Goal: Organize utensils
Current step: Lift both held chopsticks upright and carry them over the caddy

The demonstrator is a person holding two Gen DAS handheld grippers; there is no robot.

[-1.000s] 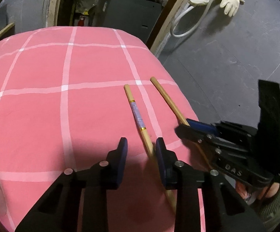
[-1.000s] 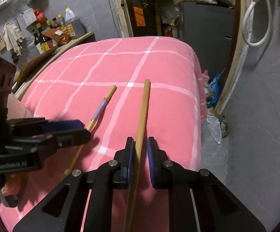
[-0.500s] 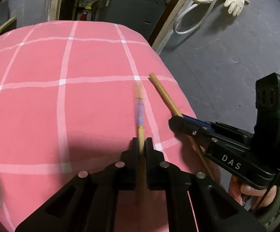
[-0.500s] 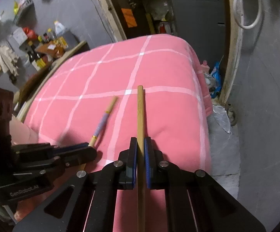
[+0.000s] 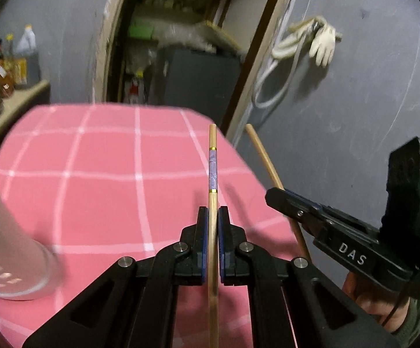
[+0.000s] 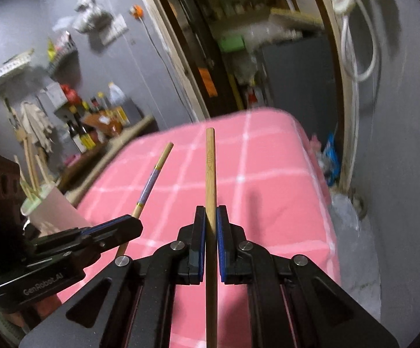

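My left gripper (image 5: 212, 213) is shut on a wooden chopstick with a purple band (image 5: 212, 171), held above the pink checked tablecloth (image 5: 94, 191). My right gripper (image 6: 209, 213) is shut on a plain bamboo chopstick (image 6: 210, 168), also lifted off the cloth. In the left wrist view the right gripper (image 5: 279, 200) sits to the right with its plain chopstick (image 5: 263, 156). In the right wrist view the left gripper (image 6: 131, 226) sits to the left with the banded chopstick (image 6: 152, 179). A whitish utensil cup (image 6: 50, 206) holding several chopsticks stands at the left; it also shows in the left wrist view (image 5: 4, 237).
The table's right edge drops to a grey floor (image 6: 398, 203). A doorway with a dark cabinet (image 5: 198, 84) is behind the table. Bottles (image 6: 99, 116) stand on a shelf at the left. A hose and a glove (image 5: 323, 43) hang on the wall.
My left gripper closed on the banded chopstick. Both grippers then lifted their chopsticks off the cloth and tilted up. The cup has come into view at the left.
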